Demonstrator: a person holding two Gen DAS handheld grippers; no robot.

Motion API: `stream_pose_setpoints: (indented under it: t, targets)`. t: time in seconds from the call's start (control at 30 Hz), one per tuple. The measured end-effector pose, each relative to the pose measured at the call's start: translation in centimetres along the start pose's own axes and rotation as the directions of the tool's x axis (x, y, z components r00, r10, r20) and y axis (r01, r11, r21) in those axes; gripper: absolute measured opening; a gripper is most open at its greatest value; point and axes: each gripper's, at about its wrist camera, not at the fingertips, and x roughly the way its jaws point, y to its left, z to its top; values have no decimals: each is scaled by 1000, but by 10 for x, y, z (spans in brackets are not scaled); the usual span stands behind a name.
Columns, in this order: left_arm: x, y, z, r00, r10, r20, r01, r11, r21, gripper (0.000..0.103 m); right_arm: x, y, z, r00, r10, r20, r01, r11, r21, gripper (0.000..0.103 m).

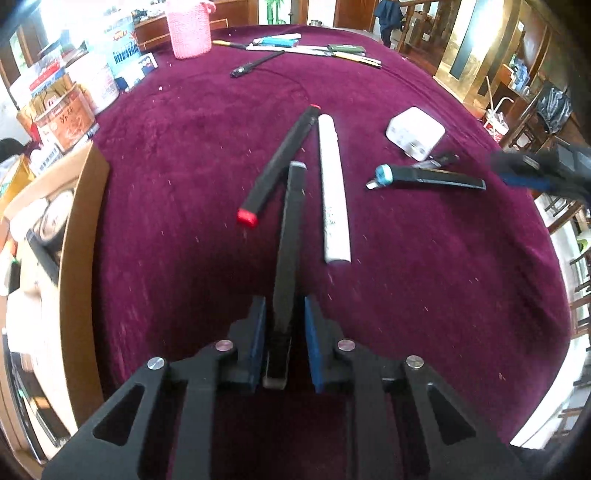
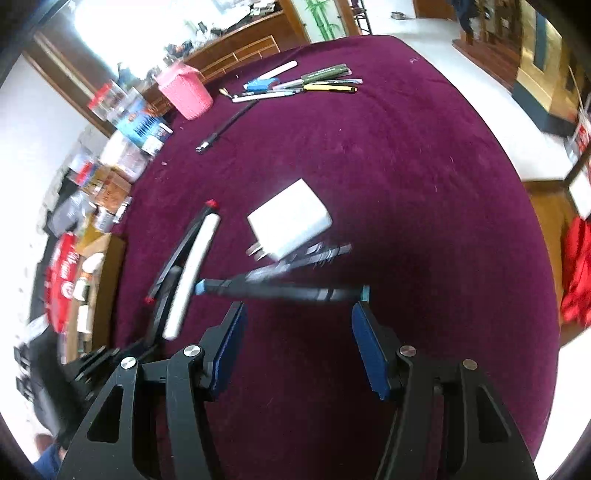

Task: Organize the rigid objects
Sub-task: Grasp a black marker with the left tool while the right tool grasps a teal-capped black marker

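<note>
right claw (image 1: 543, 171) blurred, edge-cropped

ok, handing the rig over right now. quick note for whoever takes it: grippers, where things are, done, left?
Left gripper: shut on the black marker.
Right gripper: open, empty, just short of the teal-tipped black pen.
On the maroon cloth: red-capped marker, white tube, white charger.
Done: a row of pens lies at the far edge near the pink basket.
Left: place the marker, then the rest.
</note>
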Motion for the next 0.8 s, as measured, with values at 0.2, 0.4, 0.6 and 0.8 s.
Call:
stream_pose_setpoints:
  t: [0.2, 0.4, 0.6, 0.8]
  targets:
    - [-6, 1, -7, 1000, -11, -1, 11, 1000, -29, 18, 28, -14, 8, 997, 37, -72, -37, 999, 3, 53]
    - [-8, 12, 2, 1000, -8, 0, 8, 997, -74, 18, 29, 13, -17, 974, 151, -171, -167, 983, -83, 55]
    - [3, 12, 16, 1000, 4, -22, -5, 999, -52, 23, 25, 44, -20, 989, 54, -135, -86, 966, -245, 55]
    - [18, 3, 34, 999, 41, -22, -40, 999, 14, 39, 47, 71, -13, 990, -59, -128, 8, 930, -367, 32]
